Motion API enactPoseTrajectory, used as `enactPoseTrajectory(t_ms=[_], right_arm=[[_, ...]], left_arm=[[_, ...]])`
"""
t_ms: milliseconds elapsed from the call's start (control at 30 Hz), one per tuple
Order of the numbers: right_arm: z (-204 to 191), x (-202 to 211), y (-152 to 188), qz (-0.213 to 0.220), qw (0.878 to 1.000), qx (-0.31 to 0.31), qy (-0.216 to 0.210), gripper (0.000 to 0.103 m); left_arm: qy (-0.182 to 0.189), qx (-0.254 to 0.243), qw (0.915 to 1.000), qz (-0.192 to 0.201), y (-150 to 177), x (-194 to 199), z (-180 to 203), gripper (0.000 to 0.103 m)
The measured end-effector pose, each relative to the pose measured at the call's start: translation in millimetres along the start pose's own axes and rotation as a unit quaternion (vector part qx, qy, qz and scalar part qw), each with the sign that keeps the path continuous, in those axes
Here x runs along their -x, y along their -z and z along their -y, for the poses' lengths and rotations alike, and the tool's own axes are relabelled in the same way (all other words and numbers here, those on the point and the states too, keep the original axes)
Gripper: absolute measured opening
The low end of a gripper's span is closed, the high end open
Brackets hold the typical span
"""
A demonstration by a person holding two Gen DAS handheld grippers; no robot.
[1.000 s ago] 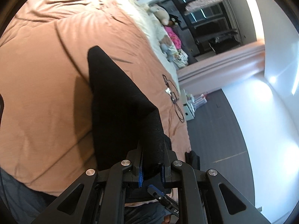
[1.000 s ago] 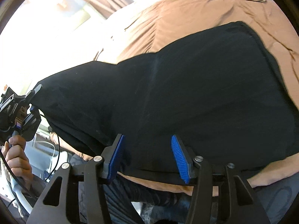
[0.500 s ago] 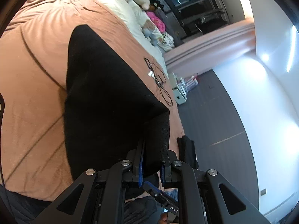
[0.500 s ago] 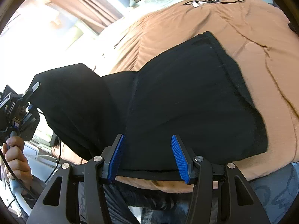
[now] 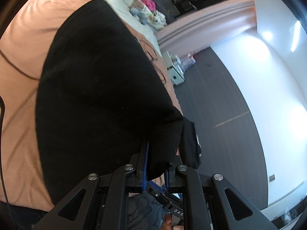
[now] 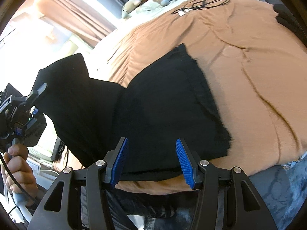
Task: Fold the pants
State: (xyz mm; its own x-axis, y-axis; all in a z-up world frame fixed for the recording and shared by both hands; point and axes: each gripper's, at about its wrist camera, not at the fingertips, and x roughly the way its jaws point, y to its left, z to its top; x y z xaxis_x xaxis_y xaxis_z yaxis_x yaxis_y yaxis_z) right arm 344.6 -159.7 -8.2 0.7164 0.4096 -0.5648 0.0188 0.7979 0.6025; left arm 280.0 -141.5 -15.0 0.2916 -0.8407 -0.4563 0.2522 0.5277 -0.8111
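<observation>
A: What is the state of each claw?

B: The left gripper (image 5: pixel 155 164) is clamped on a ribbed hem of the black pants (image 5: pixel 99 95); the cloth is pinched between both blue pads. The right gripper (image 6: pixel 151 163) is spread wide and holds nothing; its pads hang above the near edge of the garment.

A: Where is the garment located relative to the claws?

B: One pair of pants is counted. Most of it is laid flat on the brown bedspread (image 6: pixel 249 76), directly ahead of the right gripper. One end is raised off the bed to the left, where it is carried by the left gripper (image 6: pixel 33 97). The long axis is judged to run from that lifted end, across the front of the right gripper, toward the free edge at the right. The flat portion lies nearer to the right gripper; the raised end is already secured by the left.

A: What else is counted?

B: Two grippers and one coiled black cable (image 6: pixel 201 4) with a white plug, well apart from the pants. Several soft toys (image 6: pixel 132 4) are seen near the headboard; the count cannot be confirmed, as that region is small and distorted.
</observation>
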Motion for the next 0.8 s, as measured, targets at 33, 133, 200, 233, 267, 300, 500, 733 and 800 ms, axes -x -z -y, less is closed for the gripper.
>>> enactPoseTrajectory(t_ms=[33, 133, 200, 233, 267, 300, 500, 733, 800], right_arm=[[3, 2, 0, 0.001, 1.0, -0.003, 0.002, 0.05], [13, 15, 1, 0.007, 1.0, -0.013, 0.009, 0.05], [15, 22, 3, 0.009, 1.0, -0.015, 0.011, 0.05], [15, 23, 2, 0.01, 1.0, -0.016, 0.011, 0.05], [17, 27, 4, 0.011, 1.0, -0.018, 0.014, 0.05], [19, 29, 4, 0.013, 1.0, -0.02, 0.015, 0.05], [35, 43, 6, 0.022, 0.999, -0.042, 0.021, 0.05], [40, 58, 5, 0.044, 0.997, -0.059, -0.022, 0.05], [44, 61, 4, 0.05, 0.996, -0.064, -0.036, 0.051]], left_arm=[[0.003, -0.002, 0.9999, -0.01, 3, -10, 2, 0.014], [0.008, -0.008, 0.9991, -0.042, 11, -42, 5, 0.014], [0.009, -0.008, 0.9976, -0.068, 20, -65, 3, 0.014], [0.009, -0.001, 0.9964, -0.084, 26, -77, 0, 0.014], [0.009, 0.003, 0.9951, -0.098, 31, -88, -3, 0.014], [0.008, 0.003, 0.9942, -0.107, 35, -95, -4, 0.014], [-0.019, -0.005, 0.99, -0.14, 48, -125, -5, 0.017], [-0.003, -0.002, 0.9923, -0.124, 44, -116, -3, 0.067], [0.0, -0.001, 0.9929, -0.119, 43, -112, -2, 0.067]])
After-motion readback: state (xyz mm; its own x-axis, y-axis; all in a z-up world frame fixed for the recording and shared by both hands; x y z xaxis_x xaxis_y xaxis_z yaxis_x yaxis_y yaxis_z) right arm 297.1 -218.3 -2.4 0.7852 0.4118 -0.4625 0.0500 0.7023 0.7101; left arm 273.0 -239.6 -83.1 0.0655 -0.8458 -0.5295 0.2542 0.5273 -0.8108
